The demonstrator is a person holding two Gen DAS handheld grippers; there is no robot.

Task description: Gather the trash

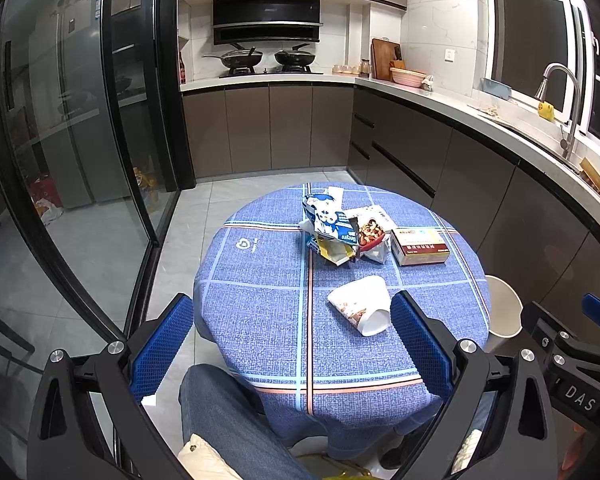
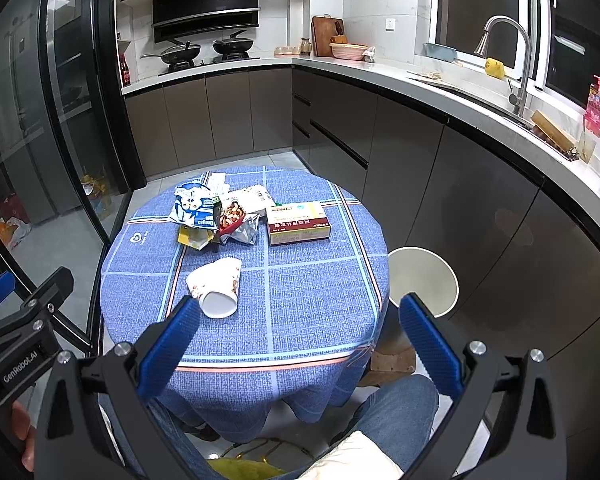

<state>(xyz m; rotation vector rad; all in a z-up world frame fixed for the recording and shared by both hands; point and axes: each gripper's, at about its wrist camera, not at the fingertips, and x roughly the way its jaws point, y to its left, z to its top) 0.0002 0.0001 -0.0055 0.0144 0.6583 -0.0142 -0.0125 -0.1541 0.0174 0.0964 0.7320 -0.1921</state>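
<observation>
Left gripper (image 1: 292,316) and right gripper (image 2: 300,320) both hover, fingers apparently spread wide.

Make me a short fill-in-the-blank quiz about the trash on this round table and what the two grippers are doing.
1. The paper cup lies on its ____.
2. The red and yellow box sits to the ____ of the wrapper pile.
3. The left gripper and the right gripper both have jaws that are ____.
4. The white bin stands on the ____ beside the table.

Answers: side; right; open; floor

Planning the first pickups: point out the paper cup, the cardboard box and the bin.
paper cup (image 2: 216,284), right wrist view, its side wall.
cardboard box (image 2: 298,222), right wrist view, its top face.
bin (image 2: 422,280), right wrist view, its inside.
</observation>
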